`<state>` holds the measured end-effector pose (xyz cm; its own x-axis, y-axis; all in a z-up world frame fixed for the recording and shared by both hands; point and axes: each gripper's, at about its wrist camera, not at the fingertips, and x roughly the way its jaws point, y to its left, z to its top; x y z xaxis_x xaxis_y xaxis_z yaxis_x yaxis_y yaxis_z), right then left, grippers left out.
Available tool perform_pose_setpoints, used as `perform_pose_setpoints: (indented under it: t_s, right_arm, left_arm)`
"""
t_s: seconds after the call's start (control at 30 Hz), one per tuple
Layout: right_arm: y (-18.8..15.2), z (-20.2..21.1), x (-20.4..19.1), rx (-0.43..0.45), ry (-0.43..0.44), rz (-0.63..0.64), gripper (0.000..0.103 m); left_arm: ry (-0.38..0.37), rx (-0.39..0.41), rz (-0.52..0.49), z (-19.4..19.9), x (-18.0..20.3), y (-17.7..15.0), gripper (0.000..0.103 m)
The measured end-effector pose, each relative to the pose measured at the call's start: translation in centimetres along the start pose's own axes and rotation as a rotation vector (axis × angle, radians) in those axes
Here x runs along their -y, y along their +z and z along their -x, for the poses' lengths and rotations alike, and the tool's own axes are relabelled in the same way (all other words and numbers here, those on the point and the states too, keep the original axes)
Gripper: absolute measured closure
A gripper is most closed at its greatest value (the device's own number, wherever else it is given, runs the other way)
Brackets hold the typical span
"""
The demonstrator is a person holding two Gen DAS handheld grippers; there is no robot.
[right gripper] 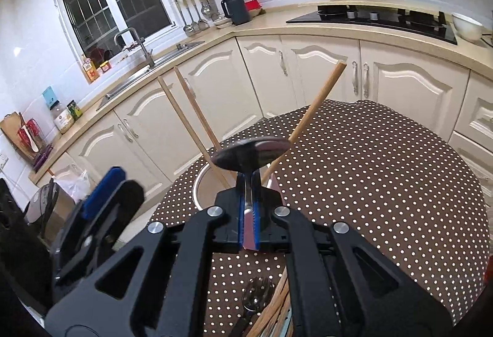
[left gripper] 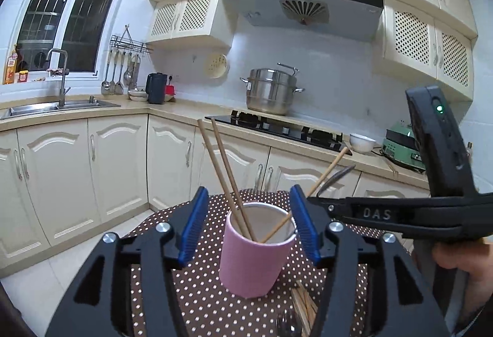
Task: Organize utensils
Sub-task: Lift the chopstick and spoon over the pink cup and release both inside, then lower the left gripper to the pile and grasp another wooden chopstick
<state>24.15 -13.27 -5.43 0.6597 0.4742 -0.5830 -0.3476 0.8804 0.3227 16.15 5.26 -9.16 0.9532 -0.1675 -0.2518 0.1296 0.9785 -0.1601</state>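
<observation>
pink cup (left gripper: 251, 256): matte cylinder, upright on dotted table (left gripper: 197, 300), holds three wooden chopsticks (left gripper: 229, 179) leaning on rim | left tongs (left gripper: 249, 229): released, blue ribbed pads either side of cup, not touching | right tongs (right gripper: 249, 221): clenched on glossy metal spoon (right gripper: 252, 152) handle, bowl above cup, likely for dropping in | spare chopsticks (left gripper: 303, 303) lie just before cup

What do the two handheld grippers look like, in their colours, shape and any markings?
Both are black plastic frames with triangular cut-outs and round silver bolts. The left gripper has ribbed blue pads on its two fingers. The right gripper has the same blue pads; seen from the left wrist camera, its side bears embossed letters "DAS" and its upright black body shows a small green light.
</observation>
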Motion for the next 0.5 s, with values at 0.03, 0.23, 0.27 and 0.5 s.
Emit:
perform_pose_setpoints:
  t_s: [0.03, 0.23, 0.27, 0.5]
  right_arm:
    - [-0.1, 0.2, 0.0, 0.004, -0.005, -0.005, 0.091]
    - [-0.3, 2.6, -0.5, 0.059, -0.02, -0.014, 0.049]
    - [-0.4, 2.9, -0.4, 0.061, -0.024, -0.015, 0.049]
    - [-2.3, 5.2, 0.8, 0.051, -0.068, -0.029, 0.045]
  left_arm:
    - [-0.004, -0.015, 0.002, 0.4, -0.1, 0.0, 0.047]
    - [-0.043, -0.117, 0.055, 1.6, -0.7, 0.0, 0.046]
    - [-0.049, -0.14, 0.054, 1.7, -0.6, -0.2, 0.045]
    - [-0.09, -0.39, 0.01, 0.5, 0.7, -3.4, 0.045]
